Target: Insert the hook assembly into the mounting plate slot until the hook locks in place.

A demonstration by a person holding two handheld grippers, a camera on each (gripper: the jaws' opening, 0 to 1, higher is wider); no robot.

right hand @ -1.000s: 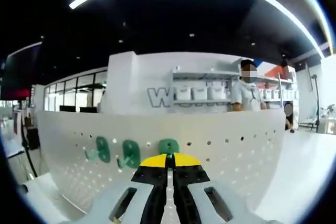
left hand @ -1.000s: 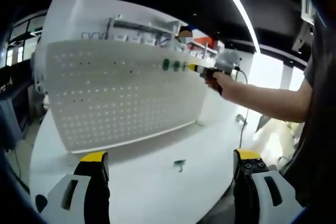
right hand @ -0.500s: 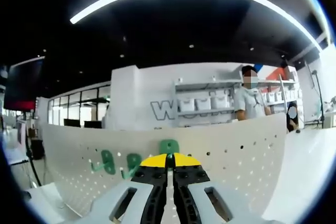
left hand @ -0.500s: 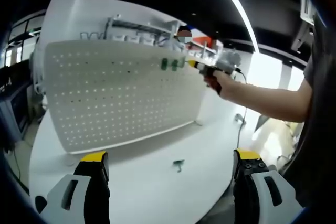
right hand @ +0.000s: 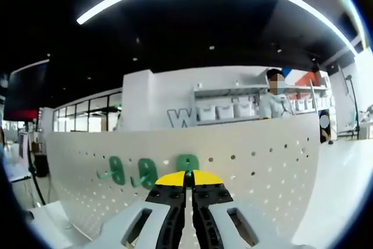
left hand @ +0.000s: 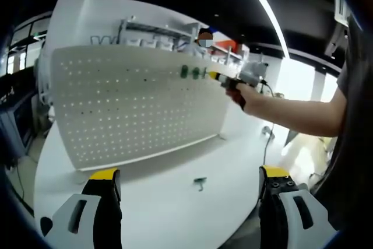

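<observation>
A white pegboard (left hand: 134, 103) stands upright on the white table (left hand: 169, 214). Two green hooks (left hand: 190, 73) hang in its top row. My right gripper (left hand: 217, 76), held by a person's hand (left hand: 238, 88), reaches in from the right to that row. In the right gripper view my right gripper (right hand: 187, 175) is shut on a third green hook (right hand: 187, 162), pressed against the pegboard (right hand: 262, 161) beside the two hung hooks (right hand: 129, 170). My left gripper (left hand: 189, 174) hovers wide open over the table, holding nothing. A loose green hook (left hand: 200, 182) lies on the table between its jaws.
A person (right hand: 274, 100) stands behind the board near wall shelves with white bins (right hand: 224, 109). The arm (left hand: 297, 112) of the person holding the grippers crosses the right side. The table's curved edge (left hand: 247, 217) runs close on the right.
The right gripper with its hook had lifted slightly half a second ago and has come back down level with the hung hooks. The left gripper has stayed put.
</observation>
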